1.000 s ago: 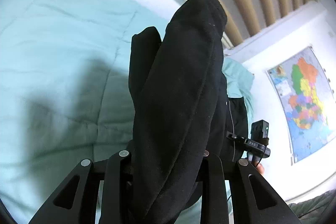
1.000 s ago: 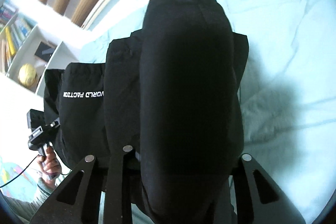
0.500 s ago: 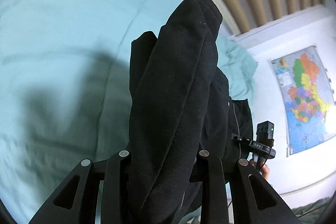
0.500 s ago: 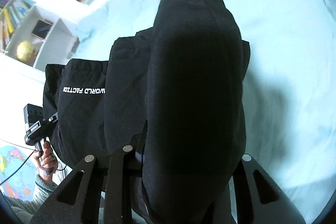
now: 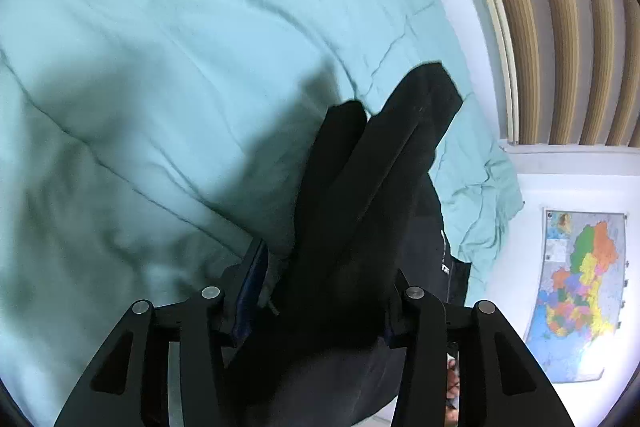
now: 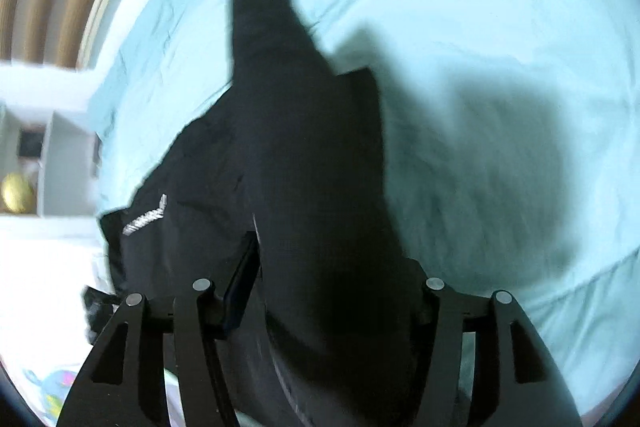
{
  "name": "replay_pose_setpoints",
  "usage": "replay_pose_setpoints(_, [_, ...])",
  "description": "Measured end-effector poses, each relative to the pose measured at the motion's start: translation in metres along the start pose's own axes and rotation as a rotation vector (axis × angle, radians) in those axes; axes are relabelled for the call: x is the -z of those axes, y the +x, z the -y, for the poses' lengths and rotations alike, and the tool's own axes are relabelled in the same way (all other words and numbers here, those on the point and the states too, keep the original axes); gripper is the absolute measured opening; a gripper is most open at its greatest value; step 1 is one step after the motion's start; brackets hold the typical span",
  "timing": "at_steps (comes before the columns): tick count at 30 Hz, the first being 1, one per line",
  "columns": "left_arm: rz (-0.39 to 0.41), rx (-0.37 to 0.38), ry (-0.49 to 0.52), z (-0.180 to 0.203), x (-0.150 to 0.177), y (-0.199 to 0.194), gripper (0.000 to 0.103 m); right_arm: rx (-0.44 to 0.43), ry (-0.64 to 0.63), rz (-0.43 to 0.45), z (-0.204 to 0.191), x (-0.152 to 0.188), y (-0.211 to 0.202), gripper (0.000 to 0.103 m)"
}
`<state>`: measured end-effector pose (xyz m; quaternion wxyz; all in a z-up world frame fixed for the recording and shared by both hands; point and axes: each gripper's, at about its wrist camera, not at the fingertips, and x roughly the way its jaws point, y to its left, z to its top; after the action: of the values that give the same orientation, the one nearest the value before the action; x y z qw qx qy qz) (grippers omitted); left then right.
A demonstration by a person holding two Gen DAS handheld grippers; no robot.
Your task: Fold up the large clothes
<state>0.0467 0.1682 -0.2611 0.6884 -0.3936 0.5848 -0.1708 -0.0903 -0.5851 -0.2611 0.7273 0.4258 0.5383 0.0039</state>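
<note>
A large black garment with a small white print hangs bunched between both grippers above a light teal bed cover. In the left wrist view the black garment [image 5: 376, 187] sticks forward from my left gripper [image 5: 320, 291], whose jaws stand apart with cloth between them. In the right wrist view the garment [image 6: 304, 155] fills the middle, and my right gripper [image 6: 332, 275] also has its jaws apart around the cloth. The white print [image 6: 146, 217] shows on the fabric's left side. The fingertips are hidden by fabric.
The teal bed cover [image 5: 160, 47] fills most of both views. A tan ribbed headboard [image 5: 560, 27] and a white wall with a coloured map [image 5: 580, 291] stand to the right. A white shelf with a yellow ball [image 6: 16, 193] is at the left.
Both grippers' jaws have widened around the garment. The cloth has dropped lower and leans forward toward the bed. Both views have tilted down toward the cover.
</note>
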Motion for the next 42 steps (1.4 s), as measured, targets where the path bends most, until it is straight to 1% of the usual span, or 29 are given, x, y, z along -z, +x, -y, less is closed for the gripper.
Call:
replay_pose_setpoints(1, [0.016, -0.028, 0.024, 0.001, -0.001, -0.011, 0.05, -0.009, 0.013, 0.014, 0.002, -0.006, -0.006, 0.063])
replay_pose_setpoints(2, [0.036, -0.064, 0.058, 0.003, -0.002, -0.024, 0.05, 0.001, 0.017, 0.033, 0.001, -0.005, -0.014, 0.067])
replay_pose_setpoints(3, [0.052, -0.082, 0.08, 0.02, 0.0, -0.024, 0.05, 0.036, 0.01, 0.061, 0.004, -0.002, -0.03, 0.072])
replay_pose_setpoints(5, [0.108, -0.141, 0.156, 0.041, 0.005, -0.045, 0.05, 0.087, -0.009, 0.108, 0.007, 0.005, -0.056, 0.073])
replay_pose_setpoints(6, [0.125, -0.157, 0.182, 0.049, 0.009, -0.049, 0.05, 0.1, -0.026, 0.129, 0.001, 0.011, -0.069, 0.073])
replay_pose_setpoints(7, [0.147, -0.177, 0.229, 0.061, 0.013, -0.057, 0.05, 0.106, -0.042, 0.143, 0.006, 0.006, -0.074, 0.073])
replay_pose_setpoints(8, [0.16, -0.19, 0.265, 0.066, 0.012, -0.065, 0.05, 0.115, -0.064, 0.158, -0.01, 0.011, -0.077, 0.073])
replay_pose_setpoints(9, [0.171, -0.206, 0.322, 0.083, 0.018, -0.068, 0.05, 0.133, -0.101, 0.175, -0.022, 0.015, -0.083, 0.073])
replay_pose_setpoints(10, [0.17, -0.21, 0.358, 0.093, 0.022, -0.068, 0.05, 0.149, -0.133, 0.183, -0.039, 0.021, -0.082, 0.073])
replay_pose_setpoints(11, [0.158, -0.206, 0.402, 0.105, 0.028, -0.065, 0.05, 0.167, -0.173, 0.189, -0.061, 0.028, -0.076, 0.073])
replay_pose_setpoints(12, [0.147, -0.202, 0.426, 0.112, 0.03, -0.061, 0.05, 0.179, -0.211, 0.185, -0.091, 0.035, -0.061, 0.073])
replay_pose_setpoints(13, [0.128, -0.203, 0.462, 0.122, 0.036, -0.051, 0.051, 0.185, -0.243, 0.175, -0.106, 0.041, -0.053, 0.073])
replay_pose_setpoints(14, [0.101, -0.223, 0.496, 0.128, 0.043, -0.038, 0.051, 0.194, -0.287, 0.159, -0.122, 0.048, -0.04, 0.073])
replay_pose_setpoints(15, [0.085, -0.246, 0.511, 0.122, 0.046, -0.035, 0.051, 0.215, -0.331, 0.148, -0.133, 0.057, -0.027, 0.073])
replay_pose_setpoints(16, [0.062, -0.306, 0.516, 0.118, 0.05, -0.02, 0.051, 0.242, -0.366, 0.139, -0.147, 0.069, -0.017, 0.073])
replay_pose_setpoints(17, [0.036, -0.359, 0.501, 0.111, 0.052, -0.005, 0.051, 0.289, -0.399, 0.122, -0.155, 0.075, -0.002, 0.073])
replay_pose_setpoints(18, [0.012, -0.386, 0.482, 0.103, 0.053, 0.007, 0.051, 0.341, -0.414, 0.099, -0.16, 0.08, 0.015, 0.073])
replay_pose_setpoints(19, [-0.004, -0.4, 0.466, 0.095, 0.053, 0.017, 0.051, 0.375, -0.416, 0.083, -0.162, 0.081, 0.027, 0.073])
replay_pose_setpoints(21, [-0.006, -0.409, 0.428, 0.076, 0.051, 0.032, 0.051, 0.411, -0.419, 0.052, -0.155, 0.087, 0.051, 0.074])
replay_pose_setpoints(23, [-0.011, -0.382, 0.369, 0.064, 0.044, 0.037, 0.051, 0.463, -0.453, 0.041, -0.151, 0.092, 0.074, 0.076])
replay_pose_setpoints(25, [-0.011, -0.351, 0.325, 0.056, 0.036, 0.037, 0.051, 0.495, -0.464, 0.046, -0.15, 0.094, 0.085, 0.076])
replay_pose_setpoints(29, [-0.013, -0.411, 0.393, 0.066, 0.037, 0.039, 0.051, 0.506, -0.445, 0.041, -0.151, 0.091, 0.088, 0.077])
replay_pose_setpoints(32, [-0.01, -0.434, 0.416, 0.08, 0.043, 0.029, 0.051, 0.499, -0.406, 0.024, -0.151, 0.09, 0.08, 0.077])
replay_pose_setpoints(36, [0.002, -0.412, 0.439, 0.095, 0.054, 0.01, 0.052, 0.445, -0.34, 0.021, -0.156, 0.093, 0.055, 0.077])
replay_pose_setpoints(40, [0.048, -0.407, 0.527, 0.127, 0.072, -0.016, 0.052, 0.419, -0.296, 0.033, -0.163, 0.1, 0.022, 0.077])
replay_pose_setpoints(42, [0.073, -0.396, 0.565, 0.142, 0.08, -0.027, 0.052, 0.366, -0.249, 0.024, -0.167, 0.1, 0.004, 0.077])
